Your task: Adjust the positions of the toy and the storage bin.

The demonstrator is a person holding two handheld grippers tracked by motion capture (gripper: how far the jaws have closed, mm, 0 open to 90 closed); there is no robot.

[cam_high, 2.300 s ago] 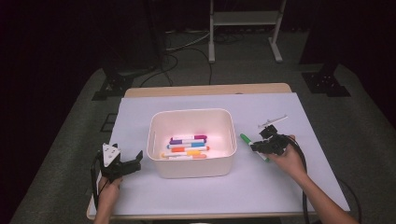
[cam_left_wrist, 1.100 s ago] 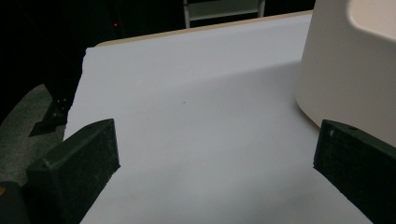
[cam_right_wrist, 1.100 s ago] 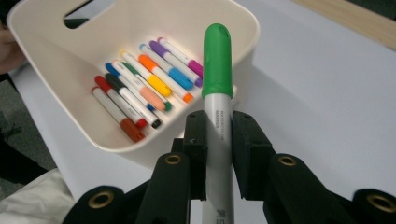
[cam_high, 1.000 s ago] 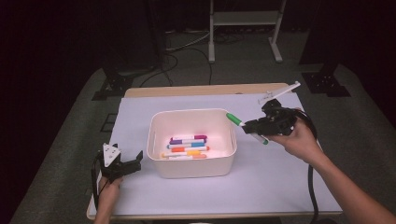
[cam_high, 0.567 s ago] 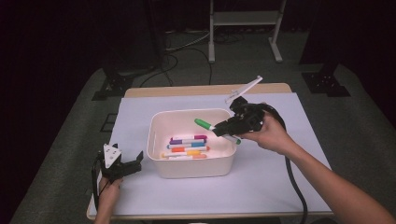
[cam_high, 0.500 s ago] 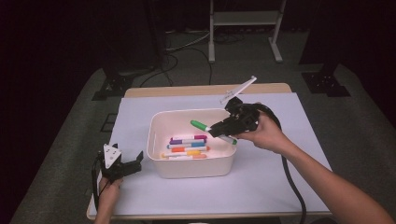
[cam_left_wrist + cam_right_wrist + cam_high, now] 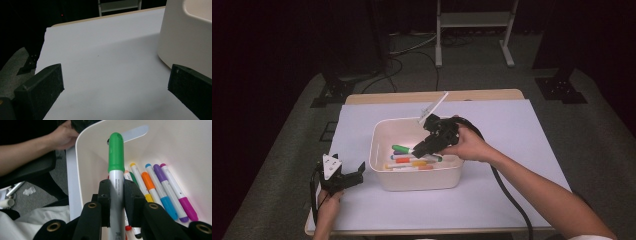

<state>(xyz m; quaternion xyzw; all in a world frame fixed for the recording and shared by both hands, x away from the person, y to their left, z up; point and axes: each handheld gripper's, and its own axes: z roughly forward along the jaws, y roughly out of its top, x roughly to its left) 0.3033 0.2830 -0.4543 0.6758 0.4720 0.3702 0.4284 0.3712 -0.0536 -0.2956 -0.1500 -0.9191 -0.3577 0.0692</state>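
Our right tool (image 7: 116, 195) is clamped on the grey barrel of the green-capped marker (image 7: 116, 157), which points into the white bin (image 7: 175, 142). In the high view this right tool (image 7: 424, 146) sits at the centre of the frame, over the bin's (image 7: 377, 145) open top, the marker's green cap (image 7: 401, 148) just above the markers already lying inside (image 7: 412, 162). A second ago the same tool stood to the right of the bin with the marker in its grip; it has since travelled left and a little downward over the rim. We judge that the carry is nearly over and the release is what remains: the marker is not yet lying with the others, among them the orange, blue and purple-capped ones (image 7: 160, 187) along the bin floor.

Our left tool (image 7: 343, 176) rests at the lower left of the high view on the desk (image 7: 512, 130), in the same place as before. Its jaws stand wide apart with nothing between them, the bin wall (image 7: 185, 37) just beside the right-hand jaw in the left gripper view.
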